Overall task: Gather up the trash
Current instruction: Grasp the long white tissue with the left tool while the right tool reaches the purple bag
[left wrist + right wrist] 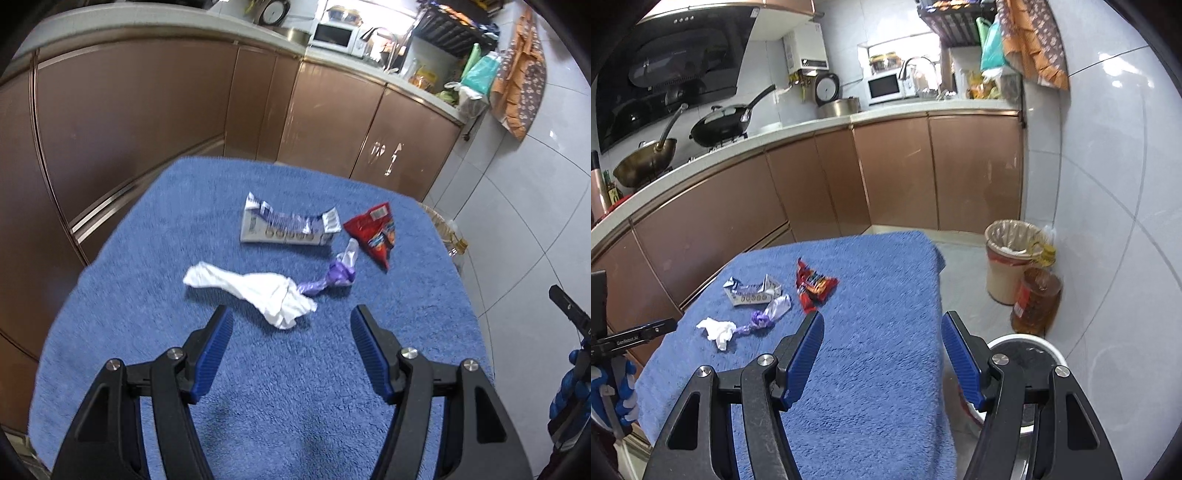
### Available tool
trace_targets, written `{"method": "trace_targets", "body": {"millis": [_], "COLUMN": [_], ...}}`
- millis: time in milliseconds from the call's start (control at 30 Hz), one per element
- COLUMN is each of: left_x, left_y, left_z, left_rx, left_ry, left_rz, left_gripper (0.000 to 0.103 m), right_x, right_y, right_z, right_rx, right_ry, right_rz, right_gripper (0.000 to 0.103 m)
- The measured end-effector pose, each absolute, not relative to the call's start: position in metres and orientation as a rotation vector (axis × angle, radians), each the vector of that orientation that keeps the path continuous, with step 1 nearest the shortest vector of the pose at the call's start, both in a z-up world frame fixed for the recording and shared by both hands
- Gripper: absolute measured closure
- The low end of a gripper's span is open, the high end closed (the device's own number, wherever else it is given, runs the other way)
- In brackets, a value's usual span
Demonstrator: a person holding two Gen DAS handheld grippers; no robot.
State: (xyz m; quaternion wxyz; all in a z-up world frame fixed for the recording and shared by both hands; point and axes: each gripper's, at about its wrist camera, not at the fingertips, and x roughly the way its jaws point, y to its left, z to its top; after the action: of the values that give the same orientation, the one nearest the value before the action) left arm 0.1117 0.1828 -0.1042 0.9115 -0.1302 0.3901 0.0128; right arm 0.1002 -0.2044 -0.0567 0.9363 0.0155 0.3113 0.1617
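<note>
**Both grippers open over the trash on the blue towel**

The left gripper [291, 325] hangs with jaws spread and empty, a crumpled white tissue [258, 293] just ahead between its fingertips. Beyond the tissue lie a twisted purple wrapper [328, 280], a flattened white-and-blue carton [288, 227] and a red snack packet [375, 230], all on the blue towel [184, 221]. The right gripper [882, 326] is likewise open and holds nothing; a lined waste bin [1008, 266] stands on the floor ahead to its right.
</note>
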Motion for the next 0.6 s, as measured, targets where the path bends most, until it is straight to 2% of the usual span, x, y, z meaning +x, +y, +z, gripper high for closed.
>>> {"method": "trace_targets", "body": {"millis": [600], "left_x": [0.18], "left_y": [0.23], "left_z": [-0.17], "left_rx": [-0.547], "left_ry": [0.909], "left_rz": [0.096], "left_gripper": [0.039], "right_x": [0.156], "right_y": [-0.117], "right_z": [-0.107], "right_rx": [-0.003], "right_ry": [0.817], "right_rz": [0.571], "right_gripper": [0.039]}}
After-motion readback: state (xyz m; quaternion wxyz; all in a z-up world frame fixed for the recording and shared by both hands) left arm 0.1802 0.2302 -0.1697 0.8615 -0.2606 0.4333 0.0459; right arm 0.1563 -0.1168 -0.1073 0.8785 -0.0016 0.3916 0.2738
